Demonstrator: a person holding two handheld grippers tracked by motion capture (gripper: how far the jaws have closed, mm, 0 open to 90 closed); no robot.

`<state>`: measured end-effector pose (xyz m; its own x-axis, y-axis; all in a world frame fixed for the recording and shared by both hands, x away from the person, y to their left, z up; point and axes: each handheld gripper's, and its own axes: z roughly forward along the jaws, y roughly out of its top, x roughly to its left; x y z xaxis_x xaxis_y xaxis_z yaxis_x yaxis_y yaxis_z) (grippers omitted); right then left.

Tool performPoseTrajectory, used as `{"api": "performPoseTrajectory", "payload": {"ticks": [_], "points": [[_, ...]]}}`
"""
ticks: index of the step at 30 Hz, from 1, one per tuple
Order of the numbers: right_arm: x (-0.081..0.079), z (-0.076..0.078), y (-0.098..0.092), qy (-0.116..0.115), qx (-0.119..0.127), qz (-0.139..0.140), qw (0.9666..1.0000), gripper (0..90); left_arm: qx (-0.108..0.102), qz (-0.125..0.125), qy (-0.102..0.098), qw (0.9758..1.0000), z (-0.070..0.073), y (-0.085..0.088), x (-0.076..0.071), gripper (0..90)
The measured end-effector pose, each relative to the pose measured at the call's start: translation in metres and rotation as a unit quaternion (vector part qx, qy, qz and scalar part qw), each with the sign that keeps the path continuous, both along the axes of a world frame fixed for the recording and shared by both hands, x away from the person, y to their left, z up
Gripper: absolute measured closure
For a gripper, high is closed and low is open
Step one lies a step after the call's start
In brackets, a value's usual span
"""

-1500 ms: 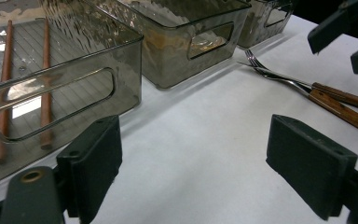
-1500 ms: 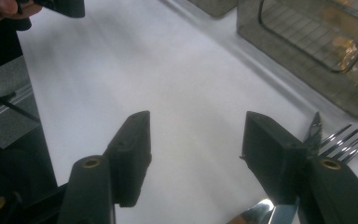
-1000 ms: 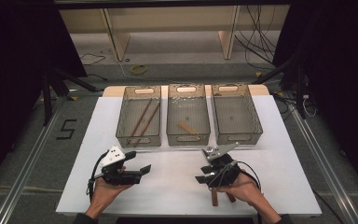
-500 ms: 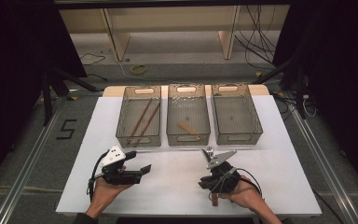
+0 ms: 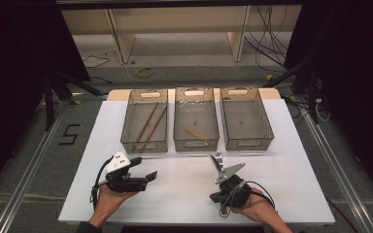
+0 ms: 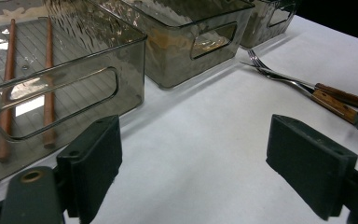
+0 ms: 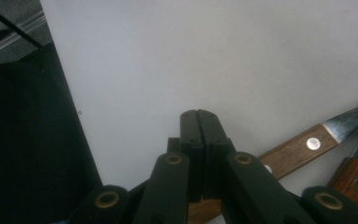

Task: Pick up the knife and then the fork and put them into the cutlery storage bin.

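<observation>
The only writing I can read is a dark "5" marked on the floor left of the worktop; the three smoky bins carry no label that I can make out; my left claw sits low over the near left of the white worktop, held level in an upturned hand and aimed toward the right, its jaws standing wide apart with nothing but bare sheet between them — the left gripper view confirms that; my right claw is tipped down at the near right, the hand wrapped round its body from below, the grey plate on top; its jaws have just been closing and now meet flat, pad against pad; a wooden handle with a metal rivet runs across beneath them in the right gripper view, yet whether the pads pinch it I cannot tell, since the claw itself covers the crossing; beside it a second wooden handle is cut off by the frame edge; from the left gripper view these belong to a fork and another utensil lying close together on the worktop, tines toward the bins; from above, just the fork's tip pokes out past the plate; the left bin holds two brown chopsticks, the middle bin a pale wooden piece too small to identify; the right bin stands beside them.
</observation>
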<state>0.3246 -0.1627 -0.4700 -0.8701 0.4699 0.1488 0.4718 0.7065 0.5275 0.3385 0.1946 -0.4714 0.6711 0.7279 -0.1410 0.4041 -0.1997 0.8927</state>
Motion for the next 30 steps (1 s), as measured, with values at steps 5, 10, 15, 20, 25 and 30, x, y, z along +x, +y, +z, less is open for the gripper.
{"api": "performPoseTrajectory", "payload": {"ticks": [5, 10, 15, 20, 25, 30], "points": [[-0.003, -0.004, -0.001, 0.006, -0.019, 0.005, 0.9998, 90.0, 0.001, -0.001, 0.000, 1.0000, 0.000, 0.000, 0.000, 17.4], [-0.007, -0.005, -0.003, 0.008, -0.027, 0.004, 0.9996, 90.0, 0.003, -0.002, 0.000, 1.0000, 0.000, -0.001, 0.000, 17.4], [-0.009, -0.004, -0.011, 0.009, -0.033, 0.001, 0.9994, 90.0, 0.002, -0.003, -0.001, 1.0000, 0.000, -0.001, 0.000, 17.4], [-0.010, -0.003, -0.020, 0.009, -0.041, -0.006, 0.9991, 90.0, 0.002, -0.003, -0.001, 1.0000, 0.000, -0.001, -0.001, 17.4], [-0.010, -0.001, -0.034, 0.007, -0.052, -0.016, 0.9985, 90.0, 0.001, -0.003, 0.000, 1.0000, 0.000, -0.001, -0.001, 17.4], [-0.007, 0.002, -0.051, 0.009, -0.066, -0.034, 0.9972, 90.0, 0.003, -0.005, -0.001, 1.0000, 0.000, -0.001, -0.001, 17.4]]}}
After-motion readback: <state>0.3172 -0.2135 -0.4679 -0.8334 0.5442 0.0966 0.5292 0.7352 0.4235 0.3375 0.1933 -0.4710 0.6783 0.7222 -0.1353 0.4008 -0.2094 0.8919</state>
